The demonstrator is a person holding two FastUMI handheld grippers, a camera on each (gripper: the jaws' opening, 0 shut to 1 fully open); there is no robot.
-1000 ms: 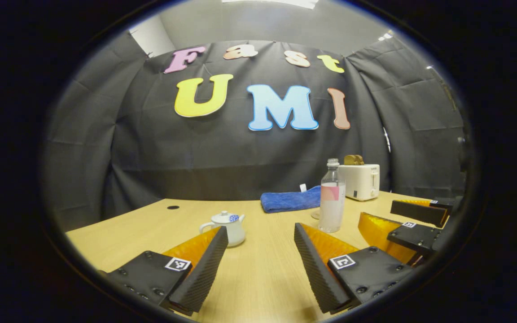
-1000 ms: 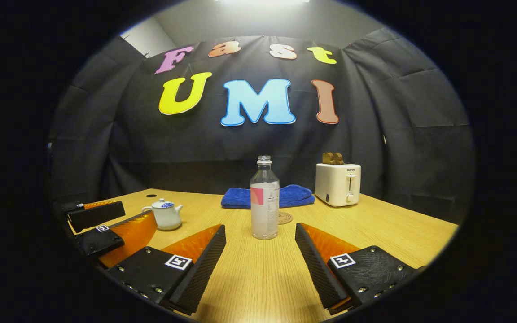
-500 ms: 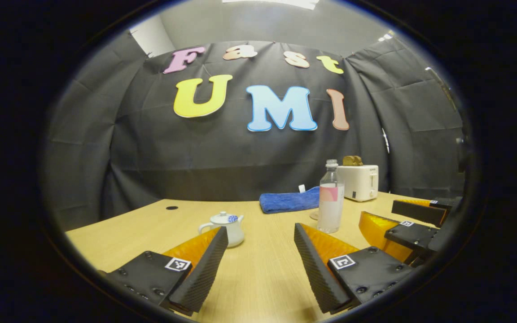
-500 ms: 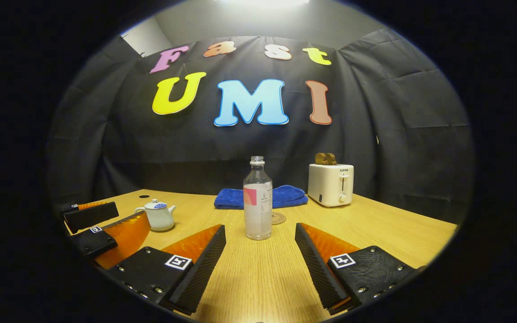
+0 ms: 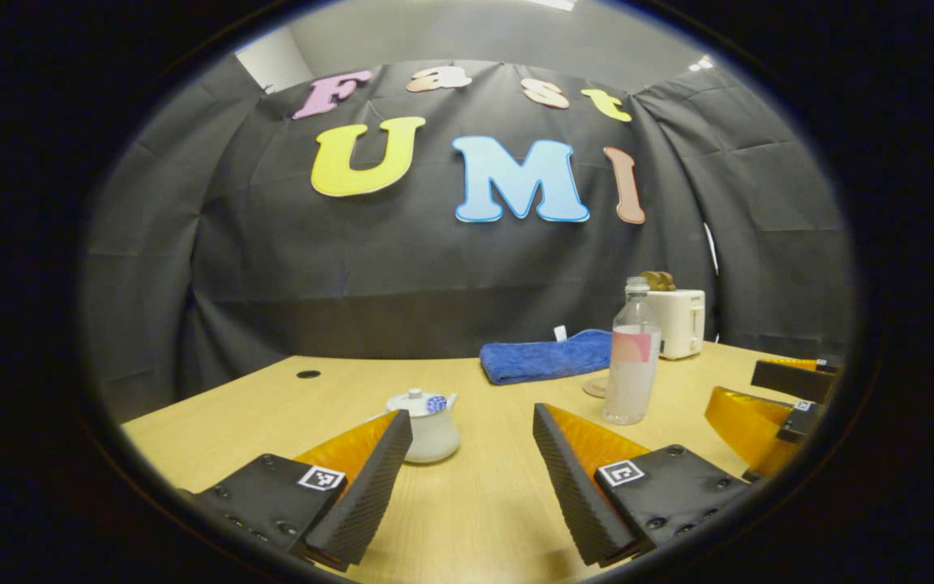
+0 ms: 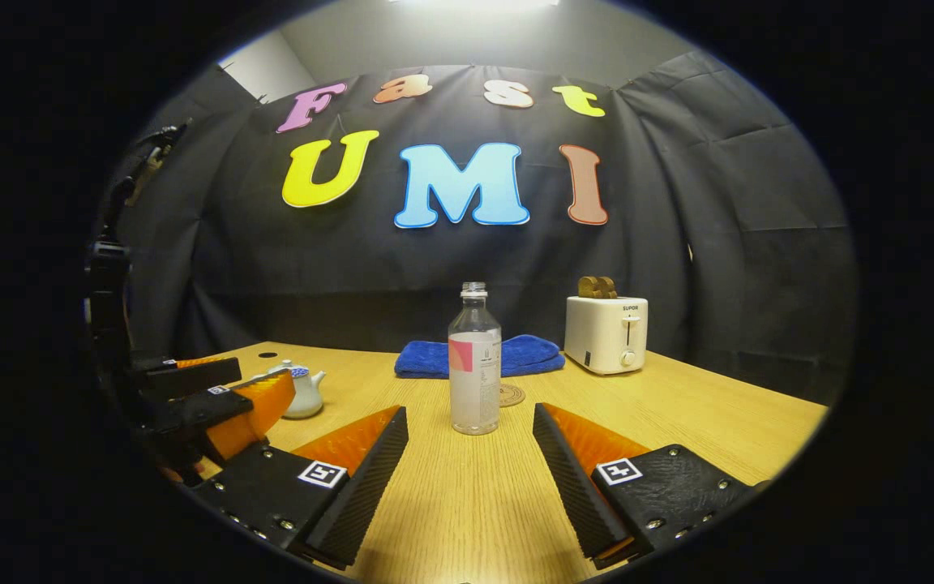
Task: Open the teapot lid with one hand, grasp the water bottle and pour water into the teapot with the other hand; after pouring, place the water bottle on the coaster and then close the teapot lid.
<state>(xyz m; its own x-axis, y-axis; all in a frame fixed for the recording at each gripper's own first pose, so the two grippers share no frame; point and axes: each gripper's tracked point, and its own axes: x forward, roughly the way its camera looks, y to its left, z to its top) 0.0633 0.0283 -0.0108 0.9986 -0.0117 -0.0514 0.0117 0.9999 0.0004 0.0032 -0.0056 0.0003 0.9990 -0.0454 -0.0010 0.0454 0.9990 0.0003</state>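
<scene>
- Teapot (image 5: 433, 426) sits on the wooden worktop (image 5: 483, 511) in the left gripper view, lid on, just beyond the tip of the left gripper (image 5: 471, 478)'s near finger, and those fingers are spread wide with nothing between them.
- Off to the right there, the water bottle (image 5: 631, 357) stands upright and uncapped, a blue towel (image 5: 544, 357) behind it, a white toaster (image 5: 682, 320) farther back.
- At that view's right edge, the right gripper (image 5: 783, 393) pokes in, apart from the bottle.
- Over to the right gripper view: the bottle (image 6: 475, 365) stands dead ahead, centred beyond the wide-open fingers, not touched.
- The round coaster (image 6: 511, 395) lies just behind the bottle on its right side, towel (image 6: 528, 354) and toaster (image 6: 606, 332) beyond.
- At the left, the teapot (image 6: 302, 391) is partly hidden by the left gripper (image 6: 216, 389), whose fingers sit in front of it; whether they touch it, can't tell.
</scene>
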